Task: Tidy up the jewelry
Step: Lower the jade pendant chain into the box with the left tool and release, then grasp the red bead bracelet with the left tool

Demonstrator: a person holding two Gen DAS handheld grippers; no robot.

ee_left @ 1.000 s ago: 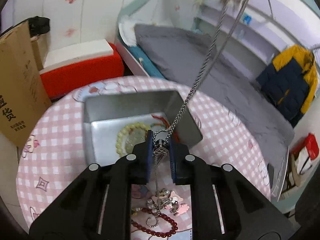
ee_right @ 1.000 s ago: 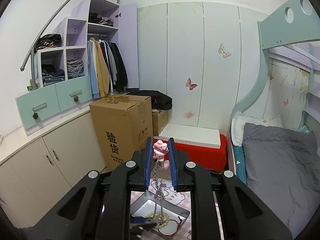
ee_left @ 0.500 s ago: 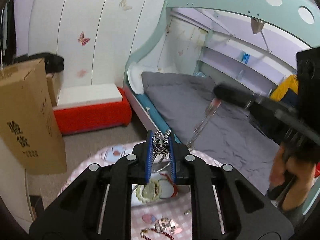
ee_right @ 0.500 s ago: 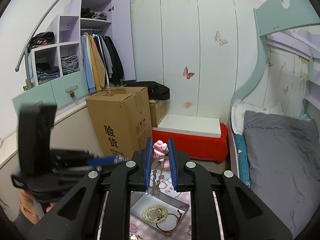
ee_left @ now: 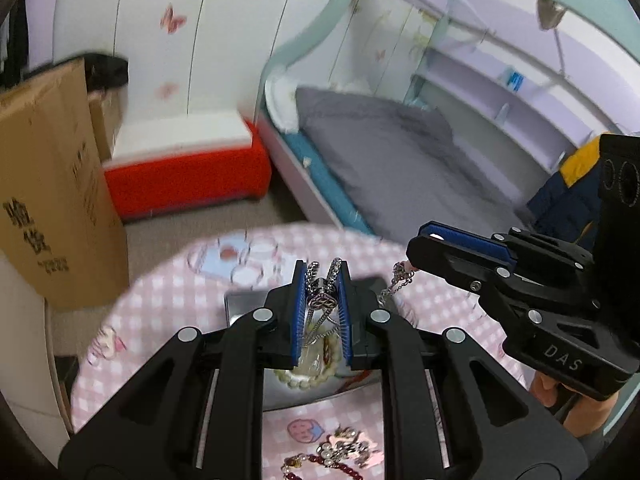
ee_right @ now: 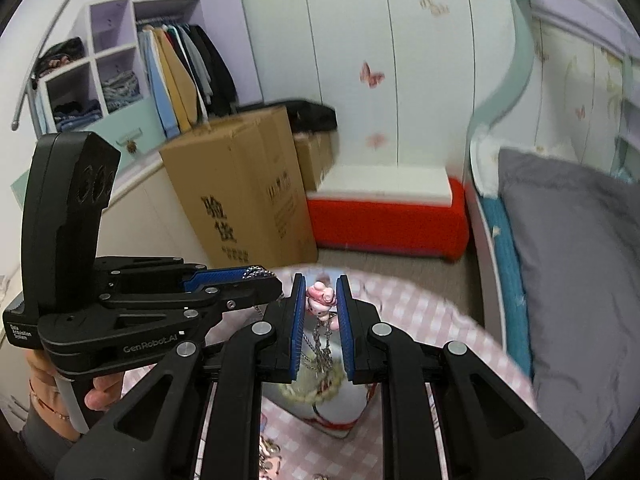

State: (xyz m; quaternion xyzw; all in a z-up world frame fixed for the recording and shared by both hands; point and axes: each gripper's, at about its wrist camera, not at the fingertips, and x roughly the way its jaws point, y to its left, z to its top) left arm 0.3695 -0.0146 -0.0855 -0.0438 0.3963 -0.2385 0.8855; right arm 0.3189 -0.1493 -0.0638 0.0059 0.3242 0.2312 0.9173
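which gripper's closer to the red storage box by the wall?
Can't tell. Both the left gripper and right gripper are over the pink checked table, close together, with the red box well beyond both across the floor.

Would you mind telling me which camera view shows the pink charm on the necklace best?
The right wrist view: the pink charm sits sharp and centred between the right gripper fingers, chain hanging below. The left wrist view shows only a pink sliver at the right gripper's tip, mostly hidden.
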